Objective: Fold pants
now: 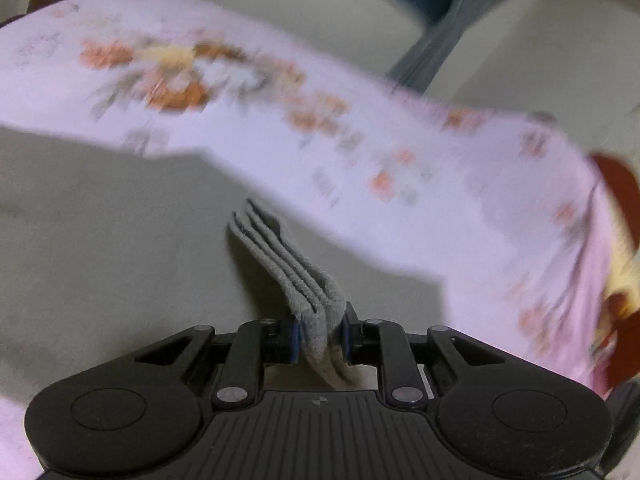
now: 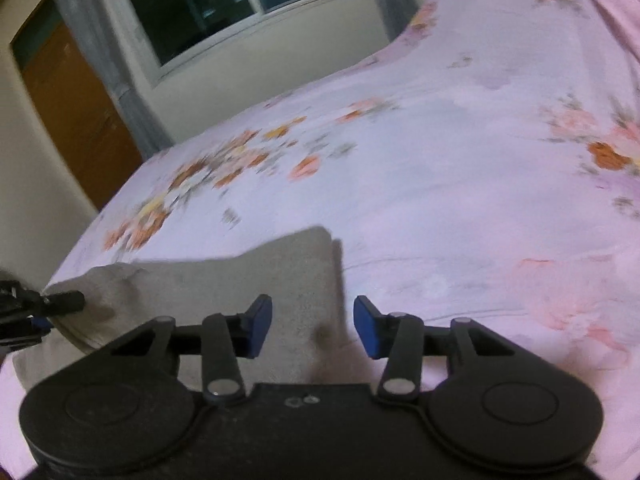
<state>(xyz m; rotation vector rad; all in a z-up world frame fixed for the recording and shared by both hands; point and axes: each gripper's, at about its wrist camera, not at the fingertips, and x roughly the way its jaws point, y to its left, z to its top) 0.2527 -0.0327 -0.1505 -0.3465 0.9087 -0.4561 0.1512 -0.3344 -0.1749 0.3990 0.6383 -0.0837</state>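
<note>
The folded grey knit pants (image 2: 248,280) lie on the bed's pink flowered sheet (image 2: 460,200), near its edge. The left claw (image 1: 320,340) clamps their stacked layers at one end; the right claw (image 2: 313,328) stands over the other end. Behind the bed stand a window (image 2: 224,4) and a brown wooden door (image 2: 76,108).

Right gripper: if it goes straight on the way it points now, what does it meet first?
Probably the grey pants, lying between the open right gripper fingers; the floral sheet lies beyond them. Depth is unclear.

pants (image 1: 304,276): grey knit cloth, nubby, matt | bedsheet (image 2: 460,184): smooth floral cloth | door (image 2: 72,112): brown wood
</note>
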